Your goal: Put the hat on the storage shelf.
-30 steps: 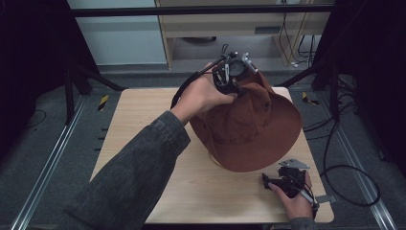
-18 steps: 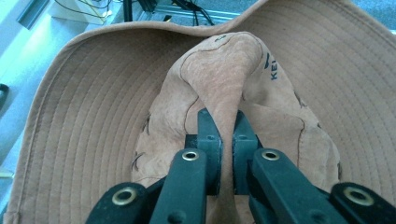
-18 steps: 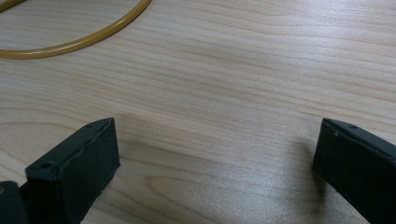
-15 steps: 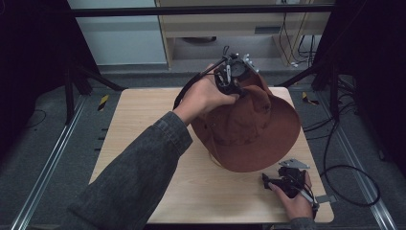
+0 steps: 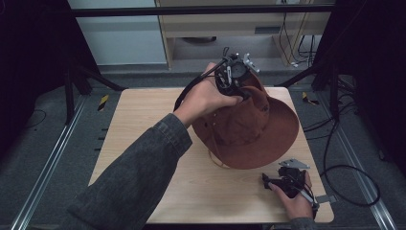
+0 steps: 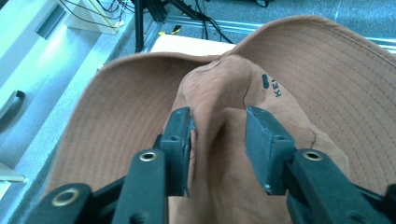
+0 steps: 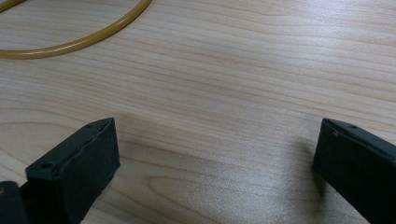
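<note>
A brown wide-brimmed hat (image 5: 258, 129) sits tilted on the wooden table (image 5: 143, 124) at the right of the middle. My left gripper (image 5: 238, 87) comes down on its crown from the far side. In the left gripper view the gripper (image 6: 218, 127) is shut on a raised fold of the crown (image 6: 217, 93), with the brim (image 6: 336, 79) spreading beyond. My right gripper (image 5: 271, 184) lies on the table near the front right corner. It is open (image 7: 215, 149) with bare wood between its fingers. The hat's yellow cord (image 7: 79, 39) curves across the table in front of it.
The cord (image 5: 215, 160) loops out from under the hat's near brim. The table's front edge runs just behind the right hand (image 5: 297, 203). A black cable (image 5: 186, 93) trails from the left gripper. Shelving (image 5: 230, 28) stands beyond the far edge.
The left gripper has kept its hold on the crown, and the hat has shifted only slightly. The right gripper has stayed where it was.
</note>
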`<action>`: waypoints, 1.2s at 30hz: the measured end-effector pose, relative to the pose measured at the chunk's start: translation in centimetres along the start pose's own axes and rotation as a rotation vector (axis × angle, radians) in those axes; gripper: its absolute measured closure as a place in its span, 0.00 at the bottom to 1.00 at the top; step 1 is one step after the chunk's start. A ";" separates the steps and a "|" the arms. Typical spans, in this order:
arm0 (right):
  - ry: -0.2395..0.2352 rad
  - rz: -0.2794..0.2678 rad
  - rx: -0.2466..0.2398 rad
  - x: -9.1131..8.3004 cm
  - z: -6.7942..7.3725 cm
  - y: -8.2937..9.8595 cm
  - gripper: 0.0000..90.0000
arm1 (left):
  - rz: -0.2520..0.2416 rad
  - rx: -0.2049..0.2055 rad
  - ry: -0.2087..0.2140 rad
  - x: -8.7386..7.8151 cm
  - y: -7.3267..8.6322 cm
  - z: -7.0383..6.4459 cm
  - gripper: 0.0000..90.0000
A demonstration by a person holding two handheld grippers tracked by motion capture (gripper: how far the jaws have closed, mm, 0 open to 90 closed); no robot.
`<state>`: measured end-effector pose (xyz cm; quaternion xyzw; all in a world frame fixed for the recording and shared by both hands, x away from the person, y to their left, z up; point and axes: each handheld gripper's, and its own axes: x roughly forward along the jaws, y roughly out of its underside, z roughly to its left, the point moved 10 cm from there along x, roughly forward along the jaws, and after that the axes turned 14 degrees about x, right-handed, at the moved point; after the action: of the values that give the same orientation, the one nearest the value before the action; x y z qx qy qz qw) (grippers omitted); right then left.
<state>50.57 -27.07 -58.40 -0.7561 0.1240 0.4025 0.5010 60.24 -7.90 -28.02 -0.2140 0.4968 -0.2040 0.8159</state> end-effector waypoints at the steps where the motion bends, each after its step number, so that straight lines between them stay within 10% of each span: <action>1: 0.001 0.000 0.000 0.0 0.0 0.0 0.01 | -0.002 0.000 -0.003 0.0 0.0 0.0 0.62; 21: 0.001 0.000 0.000 0.0 0.0 0.0 0.01 | -0.038 -0.056 -0.008 -0.6 0.7 0.0 0.15; 36: 0.001 0.000 0.000 0.0 0.0 0.0 0.01 | -0.097 -0.056 -0.036 -3.2 3.0 -0.1 0.09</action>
<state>50.58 -27.08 -58.40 -0.7562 0.1241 0.4022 0.5009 59.15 -3.70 -27.35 -0.2642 0.4765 -0.2252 0.8078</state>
